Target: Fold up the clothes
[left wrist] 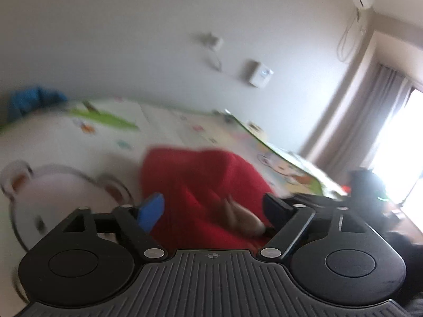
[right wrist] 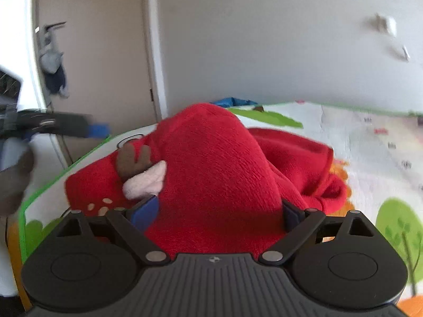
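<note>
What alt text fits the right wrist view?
A bulky red fleece garment with a brown antler and pink ear fills the space between the right gripper jaws, which stand wide apart around it. It lies on a cartoon-printed play mat; the left gripper is blurred at far left.

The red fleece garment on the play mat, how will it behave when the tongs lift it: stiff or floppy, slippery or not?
Probably floppy: the red fleece garment lies bunched in soft folds on the play mat. Its fuzzy pile should grip rather than slip. It is bulky between the right tongs, so the loose parts will likely hang and drag.
</note>
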Available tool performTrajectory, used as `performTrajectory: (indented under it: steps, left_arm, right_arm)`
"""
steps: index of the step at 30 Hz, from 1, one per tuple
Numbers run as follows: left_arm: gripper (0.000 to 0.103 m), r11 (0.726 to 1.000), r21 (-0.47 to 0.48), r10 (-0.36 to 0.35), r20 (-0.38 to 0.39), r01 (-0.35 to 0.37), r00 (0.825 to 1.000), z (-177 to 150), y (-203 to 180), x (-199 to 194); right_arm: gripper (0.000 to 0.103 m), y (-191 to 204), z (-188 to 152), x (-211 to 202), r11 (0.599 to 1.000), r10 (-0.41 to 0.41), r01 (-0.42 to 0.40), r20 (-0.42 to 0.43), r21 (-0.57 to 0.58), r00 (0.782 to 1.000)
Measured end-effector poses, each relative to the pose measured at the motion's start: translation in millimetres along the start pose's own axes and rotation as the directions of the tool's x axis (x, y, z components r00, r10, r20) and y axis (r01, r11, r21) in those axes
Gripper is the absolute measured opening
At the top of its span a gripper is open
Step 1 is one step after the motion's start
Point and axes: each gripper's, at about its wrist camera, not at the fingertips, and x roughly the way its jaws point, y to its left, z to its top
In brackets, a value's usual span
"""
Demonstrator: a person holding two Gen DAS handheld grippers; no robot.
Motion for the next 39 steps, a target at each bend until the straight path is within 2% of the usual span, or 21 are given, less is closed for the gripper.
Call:
performTrajectory:
  steps: [2, 4, 7, 9, 12, 15, 17, 18, 21, 23, 25, 27, 29, 31, 34, 37, 38, 39]
  left_arm:
    - [0.089, 0.993, 0.080, 0.093, -0.011, -0.092, 0.996, 0.5, -2.8, 17.2]
    - [0.089, 0.982, 0.127, 0.145, -0.053, -0.137, 0.988, -6.7, 0.4, 33.1]
    - [0.092, 0.967, 0.179, 0.198, -0.076, -0.182, 0.977, -17.6, 6.0, 45.6]
    - [0.094, 0.962, 0.197, 0.205, -0.069, -0.188, 0.976, -20.5, 8.2, 50.4]
    - [0.095, 0.954, 0.228, 0.213, -0.057, -0.195, 0.975, -23.1, 8.5, 54.8]
    - [0.096, 0.946, 0.245, 0.231, -0.049, -0.213, 0.972, -23.4, 12.2, 59.6]
    - [0.093, 0.959, 0.199, 0.214, -0.048, -0.201, 0.976, -17.0, 17.6, 53.6]
    - [0.091, 0.972, 0.161, 0.183, -0.042, -0.174, 0.982, -12.6, 21.1, 46.0]
    - [0.094, 0.998, 0.037, 0.054, -0.024, -0.053, 0.998, -1.5, 31.0, 22.6]
    - [0.094, 0.997, -0.040, -0.060, -0.027, 0.059, 0.998, 0.4, 35.9, 12.7]
    - [0.094, 0.993, -0.049, -0.108, -0.050, 0.105, 0.993, -4.5, 31.5, 13.7]
    - [0.094, 0.999, 0.037, -0.031, -0.090, 0.034, 0.995, -15.1, 22.1, 23.5]
    - [0.096, 0.991, 0.121, 0.070, -0.122, -0.055, 0.990, -25.7, 16.5, 35.1]
    - [0.096, 0.982, 0.139, 0.142, -0.128, -0.124, 0.982, -29.7, 22.7, 41.7]
    - [0.096, 0.972, 0.150, 0.201, -0.125, -0.182, 0.972, -30.1, 30.1, 45.6]
    - [0.096, 0.969, 0.162, 0.209, -0.125, -0.188, 0.970, -31.5, 30.4, 44.7]
    - [0.096, 0.967, 0.168, 0.213, -0.124, -0.191, 0.969, -31.3, 29.8, 44.8]
    - [0.097, 0.965, 0.176, 0.217, -0.122, -0.194, 0.968, -30.9, 29.0, 45.1]
  right_arm:
    - [0.096, -2.1, 6.1, -11.2, 0.999, 0.014, -0.014, 0.003, -0.037, 1.000]
    - [0.103, -5.0, 14.0, -25.1, 0.998, -0.002, 0.004, 0.024, -0.067, 1.000]
    - [0.103, -10.3, 24.8, -29.4, 0.991, -0.073, 0.077, 0.038, -0.113, 0.997]
    - [0.103, -15.2, 31.6, -29.6, 0.980, -0.129, 0.134, 0.044, -0.144, 0.991]
    - [0.103, -23.4, 35.7, -7.4, 0.948, -0.274, 0.277, 0.046, -0.159, 0.961]
    - [0.103, -33.9, 30.3, 27.3, 0.933, -0.335, 0.332, 0.000, -0.142, 0.942]
    - [0.103, -38.0, 28.0, 42.5, 0.930, -0.353, 0.350, -0.009, -0.108, 0.935]
    - [0.103, -40.0, 26.9, 50.0, 0.929, -0.362, 0.360, -0.014, -0.092, 0.932]
    - [0.103, -44.9, 26.6, 50.3, 0.932, -0.357, 0.355, -0.022, -0.076, 0.934]
    - [0.103, -47.0, 24.2, 48.6, 0.934, -0.351, 0.349, -0.018, -0.070, 0.936]
    - [0.103, -49.5, 21.4, 46.1, 0.938, -0.346, 0.345, -0.015, -0.039, 0.938]
    - [0.103, -50.2, 20.2, 44.1, 0.940, -0.342, 0.342, -0.011, -0.009, 0.940]
    - [0.103, -48.5, 23.3, 37.1, 0.942, -0.336, 0.336, 0.001, 0.003, 0.942]
    - [0.103, -43.1, 35.4, 27.1, 0.952, -0.304, 0.305, 0.038, -0.016, 0.952]
    - [0.103, -33.7, 55.4, 15.2, 0.969, -0.238, 0.242, 0.082, -0.048, 0.968]
    - [0.103, -23.9, 70.2, 25.1, 0.994, -0.107, 0.108, 0.041, -0.020, 0.993]
    - [0.103, -18.8, 71.8, 34.0, 0.997, -0.079, 0.079, 0.011, -0.017, 0.997]
    - [0.103, -13.1, 71.6, 46.9, 0.995, -0.094, 0.093, -0.031, -0.034, 0.995]
